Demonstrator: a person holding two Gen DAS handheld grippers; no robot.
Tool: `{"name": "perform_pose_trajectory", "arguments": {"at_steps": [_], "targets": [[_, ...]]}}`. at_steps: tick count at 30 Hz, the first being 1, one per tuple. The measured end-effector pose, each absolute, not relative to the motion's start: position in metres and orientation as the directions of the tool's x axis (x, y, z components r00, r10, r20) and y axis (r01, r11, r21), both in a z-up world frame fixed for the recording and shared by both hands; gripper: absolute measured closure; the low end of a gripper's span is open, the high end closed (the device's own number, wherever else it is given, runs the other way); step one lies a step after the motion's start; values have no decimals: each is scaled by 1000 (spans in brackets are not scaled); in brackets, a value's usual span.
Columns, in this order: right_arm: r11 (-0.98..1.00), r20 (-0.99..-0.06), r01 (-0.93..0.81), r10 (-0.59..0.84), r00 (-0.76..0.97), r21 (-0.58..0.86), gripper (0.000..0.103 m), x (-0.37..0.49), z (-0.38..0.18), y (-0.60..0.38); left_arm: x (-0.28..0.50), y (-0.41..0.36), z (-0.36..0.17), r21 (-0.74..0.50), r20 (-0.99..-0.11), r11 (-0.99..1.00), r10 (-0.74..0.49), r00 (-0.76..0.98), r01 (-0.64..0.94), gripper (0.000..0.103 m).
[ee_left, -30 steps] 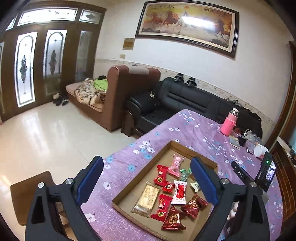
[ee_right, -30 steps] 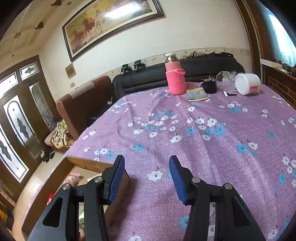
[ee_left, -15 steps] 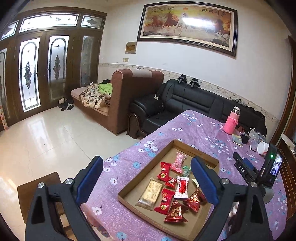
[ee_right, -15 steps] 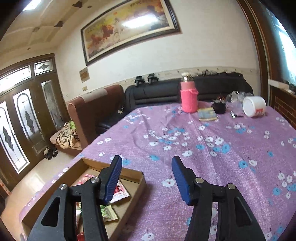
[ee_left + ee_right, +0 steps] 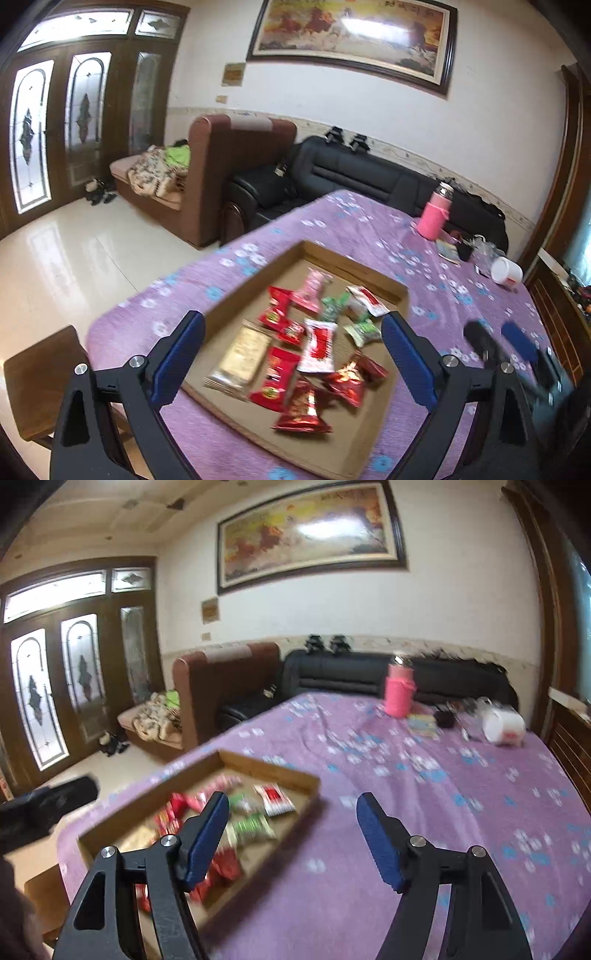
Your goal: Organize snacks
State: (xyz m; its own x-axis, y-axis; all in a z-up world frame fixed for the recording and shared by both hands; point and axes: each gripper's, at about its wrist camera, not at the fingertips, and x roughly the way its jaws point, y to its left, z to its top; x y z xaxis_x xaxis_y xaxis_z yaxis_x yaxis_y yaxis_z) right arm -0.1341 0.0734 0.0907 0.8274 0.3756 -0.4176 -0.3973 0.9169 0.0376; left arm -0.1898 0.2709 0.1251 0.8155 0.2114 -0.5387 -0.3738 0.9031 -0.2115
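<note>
A shallow cardboard tray (image 5: 380, 284) lies on the purple flowered tablecloth and holds several wrapped snacks: red packets (image 5: 275, 376), a gold bar (image 5: 242, 356), a pink sweet (image 5: 310, 291), a white-red packet (image 5: 319, 345) and green sweets (image 5: 364, 330). My left gripper (image 5: 291, 354) is open and empty, above the tray's near side. My right gripper (image 5: 293, 834) is open and empty, over the tray's right edge (image 5: 295, 775); it also shows in the left wrist view (image 5: 498, 339).
A pink flask (image 5: 399, 690), a white tub (image 5: 504, 725), a booklet (image 5: 421, 722) and small dark items stand at the table's far end. A brown sofa (image 5: 236, 173) and a black sofa (image 5: 351, 173) lie beyond. A wooden stool (image 5: 40, 373) stands at the near left.
Both grippers have pulled back and up from the table, so the tray shows more fully in both views. The right gripper has swung left toward the tray. Both stay open.
</note>
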Motion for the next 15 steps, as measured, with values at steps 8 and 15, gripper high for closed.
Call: {"name": "perform_pose_trajectory", "arguments": {"at_steps": [8,15], "targets": [[955,-505,-286,288,814,83,27,-145,78,61,-201,267,126,-188,-534,908,226,815,-375,7],[945,-542,-326,292,788,35,27,-151,74,93,-197,278,120,-144,-556,902,266,787,-406,7]]}}
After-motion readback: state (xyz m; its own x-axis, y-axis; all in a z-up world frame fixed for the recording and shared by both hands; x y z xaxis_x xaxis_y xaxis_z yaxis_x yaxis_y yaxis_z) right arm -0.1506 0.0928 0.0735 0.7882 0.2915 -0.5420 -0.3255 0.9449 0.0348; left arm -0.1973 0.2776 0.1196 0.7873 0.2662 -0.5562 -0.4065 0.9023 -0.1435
